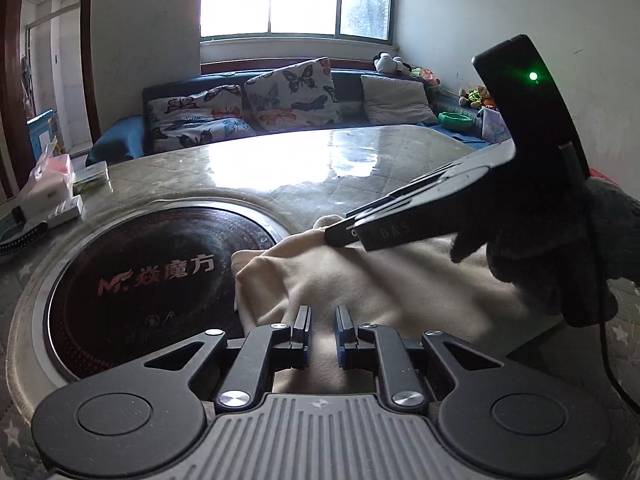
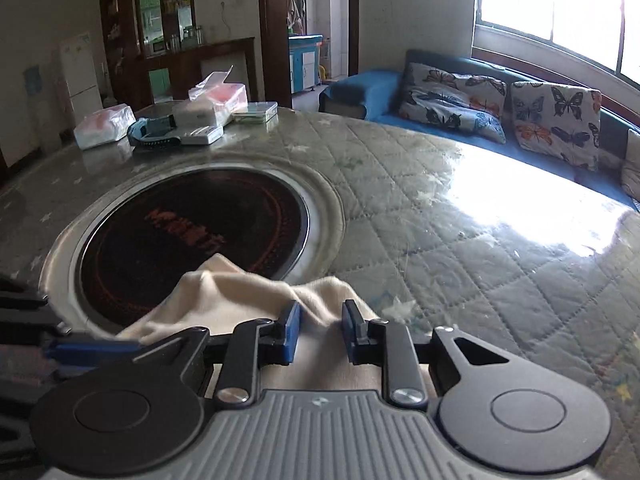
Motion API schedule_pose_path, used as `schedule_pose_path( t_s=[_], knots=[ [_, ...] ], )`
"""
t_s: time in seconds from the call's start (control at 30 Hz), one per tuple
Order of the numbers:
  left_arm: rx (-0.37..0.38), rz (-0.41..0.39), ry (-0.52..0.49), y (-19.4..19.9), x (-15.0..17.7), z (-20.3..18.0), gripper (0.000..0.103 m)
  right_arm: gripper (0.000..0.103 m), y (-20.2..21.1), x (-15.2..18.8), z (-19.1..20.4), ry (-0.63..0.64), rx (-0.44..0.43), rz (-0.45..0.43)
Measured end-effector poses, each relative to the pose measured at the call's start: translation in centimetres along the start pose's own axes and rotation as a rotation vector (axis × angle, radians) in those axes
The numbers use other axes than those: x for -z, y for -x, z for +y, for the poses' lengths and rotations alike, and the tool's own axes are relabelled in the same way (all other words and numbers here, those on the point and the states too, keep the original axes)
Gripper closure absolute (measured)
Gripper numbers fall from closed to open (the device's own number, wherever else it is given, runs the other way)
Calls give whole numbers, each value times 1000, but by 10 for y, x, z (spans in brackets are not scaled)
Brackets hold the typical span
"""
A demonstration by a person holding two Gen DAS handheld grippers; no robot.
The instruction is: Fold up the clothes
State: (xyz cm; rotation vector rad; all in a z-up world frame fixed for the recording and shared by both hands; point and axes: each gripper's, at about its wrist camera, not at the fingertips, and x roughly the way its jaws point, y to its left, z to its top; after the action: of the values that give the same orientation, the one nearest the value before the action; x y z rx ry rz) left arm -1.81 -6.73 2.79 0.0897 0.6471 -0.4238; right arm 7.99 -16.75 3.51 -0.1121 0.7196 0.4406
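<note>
A cream garment (image 1: 360, 280) lies bunched on the table, partly over the round black hotplate (image 1: 152, 276). In the left wrist view my left gripper (image 1: 323, 312) is shut narrowly on a fold of it. My right gripper (image 1: 338, 236) comes in from the right, held by a hand in a dark glove (image 1: 580, 240), and pinches the cloth's far edge. In the right wrist view the right gripper (image 2: 320, 306) is shut on a raised ridge of the garment (image 2: 240, 288) at the hotplate's (image 2: 192, 232) near rim. A blue-padded finger (image 2: 92, 350) of the left gripper shows at the left edge.
The table (image 2: 460, 260) has a quilted cover under glossy glass, with strong glare from the window. Tissue packs and small boxes (image 2: 192, 116) sit at its far side. A blue sofa with butterfly cushions (image 1: 292, 92) stands behind the table. A black cable (image 1: 608, 360) hangs from the right gripper.
</note>
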Motion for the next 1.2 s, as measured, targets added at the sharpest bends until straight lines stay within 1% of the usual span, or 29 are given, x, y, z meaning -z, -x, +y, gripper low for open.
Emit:
schedule_pose_path(
  t_s=[0.07,0.1,0.23,0.3,0.47,0.6,0.7,0.77,0.87,1.0,1.07,1.17,1.2],
  knots=[
    [-3,-6,31,1,-5,6,88,81,-2,-3,0,-11,0,-5],
    [-15,-13,41,1,-9,9,88,81,-1,-4,0,-13,0,-9],
    [-76,-10,92,-14,-22,24,88,81,19,-3,1,11,3,-37],
    [-103,4,108,-25,-26,30,89,81,32,1,3,37,-1,-42],
    [-129,47,80,-48,-24,34,90,80,52,18,14,88,-18,-34],
    [-190,30,31,-46,-23,27,90,80,63,42,32,166,-26,-28],
    [-232,20,25,-41,-26,24,90,80,74,57,35,178,-12,-52],
    [-223,12,48,-37,-31,23,90,80,84,64,29,147,0,-72],
    [-151,8,71,-35,-41,16,90,80,95,68,11,68,38,-98],
    [-77,27,48,-46,-52,-5,90,79,96,67,-25,-45,121,-112],
    [-64,34,33,-55,-55,-14,90,79,93,66,-43,-99,147,-109],
    [-69,65,32,-70,-56,-18,89,79,83,69,-67,-157,190,-84],
    [-71,74,39,-74,-55,-17,89,80,83,70,-74,-186,184,-80]
  ],
)
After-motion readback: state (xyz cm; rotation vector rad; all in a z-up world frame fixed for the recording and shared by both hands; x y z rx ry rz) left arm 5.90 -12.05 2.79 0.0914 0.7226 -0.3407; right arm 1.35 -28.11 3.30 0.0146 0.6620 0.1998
